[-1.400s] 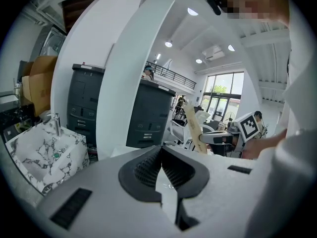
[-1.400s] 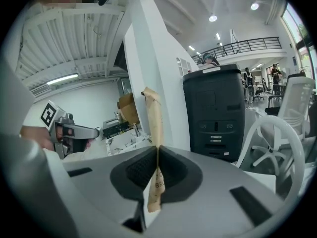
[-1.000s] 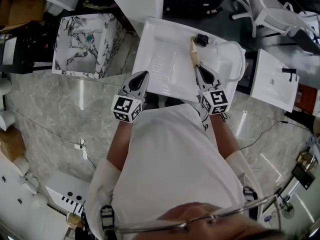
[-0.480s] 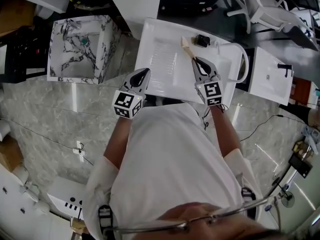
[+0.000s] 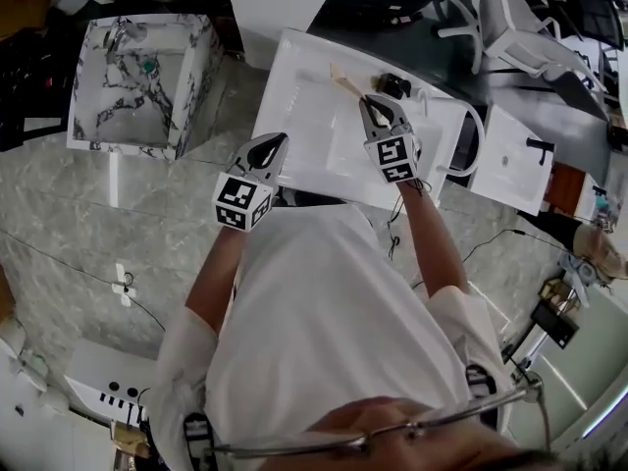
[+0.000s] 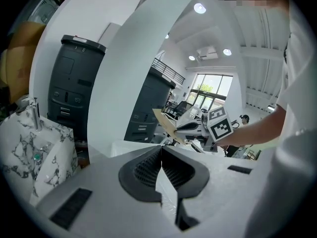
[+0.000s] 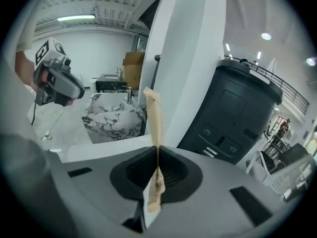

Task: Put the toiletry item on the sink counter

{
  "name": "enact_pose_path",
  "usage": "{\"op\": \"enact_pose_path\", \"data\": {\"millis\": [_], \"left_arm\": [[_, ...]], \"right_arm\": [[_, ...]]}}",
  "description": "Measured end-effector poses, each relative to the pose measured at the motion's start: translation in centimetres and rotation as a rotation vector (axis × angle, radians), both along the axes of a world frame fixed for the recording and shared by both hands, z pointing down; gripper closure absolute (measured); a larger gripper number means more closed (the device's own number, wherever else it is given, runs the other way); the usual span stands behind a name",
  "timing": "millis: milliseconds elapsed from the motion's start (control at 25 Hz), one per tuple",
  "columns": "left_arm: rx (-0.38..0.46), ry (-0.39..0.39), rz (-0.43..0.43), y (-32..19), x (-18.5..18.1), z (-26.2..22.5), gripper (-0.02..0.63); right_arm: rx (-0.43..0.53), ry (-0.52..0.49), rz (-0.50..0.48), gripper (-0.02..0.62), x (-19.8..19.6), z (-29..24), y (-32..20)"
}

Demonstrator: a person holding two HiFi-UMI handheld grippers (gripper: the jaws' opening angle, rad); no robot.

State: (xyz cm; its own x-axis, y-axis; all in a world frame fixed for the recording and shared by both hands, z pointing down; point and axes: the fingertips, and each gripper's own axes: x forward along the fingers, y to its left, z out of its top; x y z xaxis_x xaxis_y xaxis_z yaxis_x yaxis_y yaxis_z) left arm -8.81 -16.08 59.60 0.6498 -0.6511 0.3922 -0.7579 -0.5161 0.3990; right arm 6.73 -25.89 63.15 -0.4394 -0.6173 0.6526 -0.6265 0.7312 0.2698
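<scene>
A marble-veined basin (image 5: 196,86) stands on the grey stone floor (image 5: 88,224), a black cabinet (image 6: 74,83) beyond it and a white chair (image 5: 500,18) well off to its right.

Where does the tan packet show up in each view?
Head view: tan packet at upper centre, jutting from the right claw.
Left gripper view: tan packet at centre, held by the other claw.
Right gripper view: tan packet at centre, upright, clamped between the jaws.
Shared landmark: marble basin, left of the packet in every view.

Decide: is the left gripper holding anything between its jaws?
No, the left gripper has its jaws closed together, nothing between them.
</scene>
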Motion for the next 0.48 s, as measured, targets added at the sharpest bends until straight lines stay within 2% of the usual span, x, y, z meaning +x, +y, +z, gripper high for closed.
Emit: {"op": "enact_pose_path", "data": {"millis": [240,480], "left_arm": [[-0.006,-0.005,-0.038,-1.2,-1.2,0.7,0.601],[-0.031,-0.009,-0.064,-1.2,-1.4,1.3,0.601]], "right_arm": [[-0.04,0.11,-0.075,0.577,-1.1,4.4,-2.4],[-0.086,0.178,-0.101,0.577,-0.9,9.4,-5.1]]}}
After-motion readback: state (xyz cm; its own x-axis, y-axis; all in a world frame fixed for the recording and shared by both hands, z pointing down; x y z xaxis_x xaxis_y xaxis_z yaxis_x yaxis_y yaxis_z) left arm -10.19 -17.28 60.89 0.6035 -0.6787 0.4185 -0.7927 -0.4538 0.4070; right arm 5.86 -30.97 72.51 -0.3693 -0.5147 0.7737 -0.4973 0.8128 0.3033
